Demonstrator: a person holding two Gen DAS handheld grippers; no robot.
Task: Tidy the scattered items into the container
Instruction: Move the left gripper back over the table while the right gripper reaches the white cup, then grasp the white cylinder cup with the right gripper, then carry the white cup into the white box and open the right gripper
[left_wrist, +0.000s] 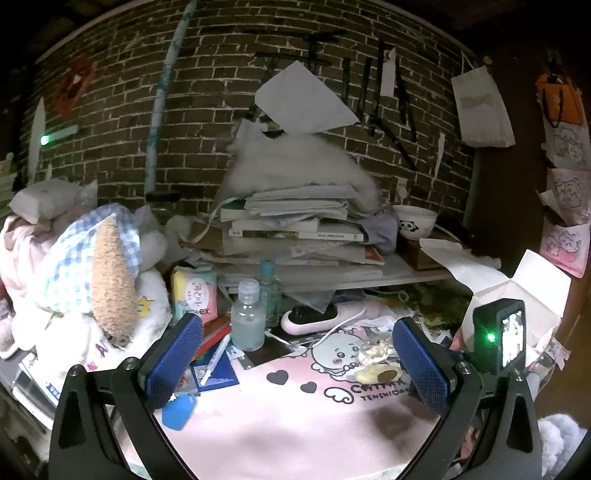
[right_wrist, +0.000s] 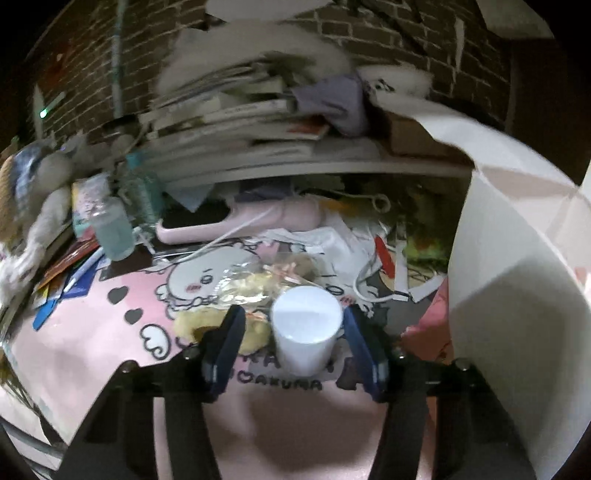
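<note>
While the left tool waits wide and empty, the right one carries a white cup beside the open white box.

From the left, a plush toy in a blue-checked cap (left_wrist: 92, 258) slumps against the clutter, then a small clear plastic bottle with a white cap (left_wrist: 248, 317) stands upright at the edge of the pink cartoon-print mat (left_wrist: 295, 424), likely unsorted. Over that mat the left gripper (left_wrist: 295, 365) hovers with its 2 blue pads spread far apart, nothing between them, probably kept ready. Further right lies a crinkled clear snack packet (right_wrist: 258, 284), loose on the mat. Just beyond, the right gripper (right_wrist: 291, 345) has a smooth white plastic cup (right_wrist: 306, 328) between its fingers, the right pad touching, the left seemingly apart, so the grip is uncertain. Rightmost, the tall white cardboard box (right_wrist: 509, 314) stands flaps open, presumably the container, near the cup.
</note>
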